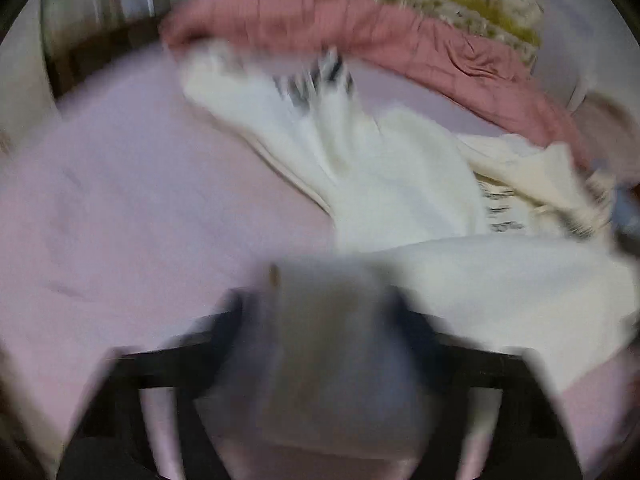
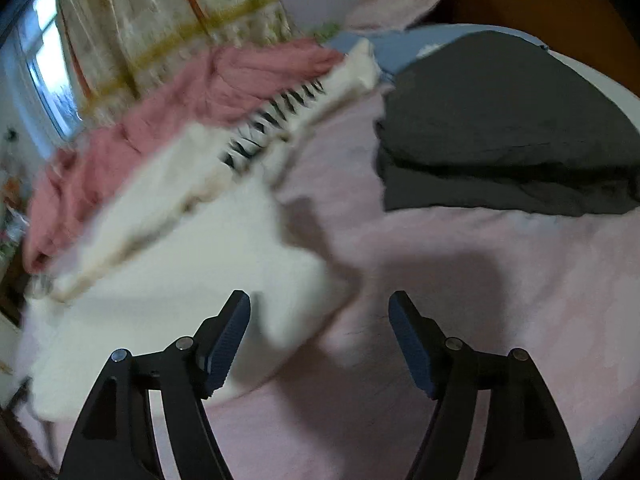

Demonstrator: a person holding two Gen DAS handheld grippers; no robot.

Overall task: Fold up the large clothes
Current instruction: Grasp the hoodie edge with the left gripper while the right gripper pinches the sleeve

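Observation:
A large white garment (image 1: 384, 176) with black-striped trim lies crumpled on the pink bed sheet (image 1: 120, 200). My left gripper (image 1: 320, 304) is blurred by motion; a grey-white fold of cloth covers its fingers, so it seems shut on the white garment. In the right wrist view the same white garment (image 2: 168, 248) lies left of centre. My right gripper (image 2: 320, 320) is open and empty, just above the sheet, its left finger (image 2: 230, 332) over the garment's near edge.
A pink quilt (image 2: 160, 108) is bunched at the far side of the bed, with a cream and yellow patterned blanket (image 2: 160, 28) behind it. A folded dark grey garment (image 2: 504, 128) lies at the right. A window (image 2: 44, 60) is at far left.

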